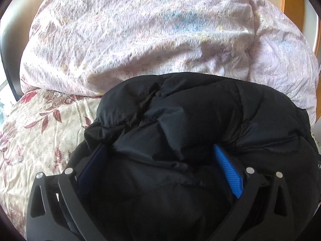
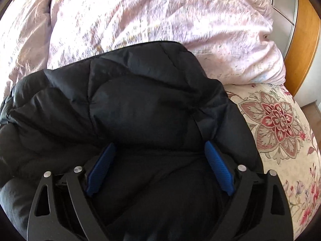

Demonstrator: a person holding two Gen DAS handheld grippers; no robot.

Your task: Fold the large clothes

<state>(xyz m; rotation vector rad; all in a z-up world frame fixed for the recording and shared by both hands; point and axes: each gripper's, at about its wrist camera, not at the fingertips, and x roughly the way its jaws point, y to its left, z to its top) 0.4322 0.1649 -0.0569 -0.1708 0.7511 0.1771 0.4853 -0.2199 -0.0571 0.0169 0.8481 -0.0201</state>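
You have the black quilted puffer jacket (image 1: pixel 190 120) bunched on the cream bedsheet printed with red flowers (image 1: pixel 40 132), its far edge lying against the pale pink crumpled duvet (image 1: pixel 130 34) heaped behind it. Your left gripper (image 1: pixel 160 160) stands wide, with a thick roll of the jacket filling the space between the blue ribbed pads (image 1: pixel 228 172); whether those pads press on the cloth or only flank it I cannot tell. Your right gripper (image 2: pixel 160 160) also stands wide, jacket bulging between its pads (image 2: pixel 218 166), and here the fabric looks merely cradled rather than pinched, so I judge it loose. The main risk is the filling: this slick, springy shell will likely puff back and undo any fold once you let go, especially if you release both sides together. A second risk is catching only the outer layer, which would let the inner layers slide out and leave a lopsided bundle. Watch the duvet behind the jacket too; push the jacket further toward it and you may snag or drag that cover into the fold. The orange wooden bed frame (image 2: pixel 307 40) beyond the duvet is well apart and poses no trouble.
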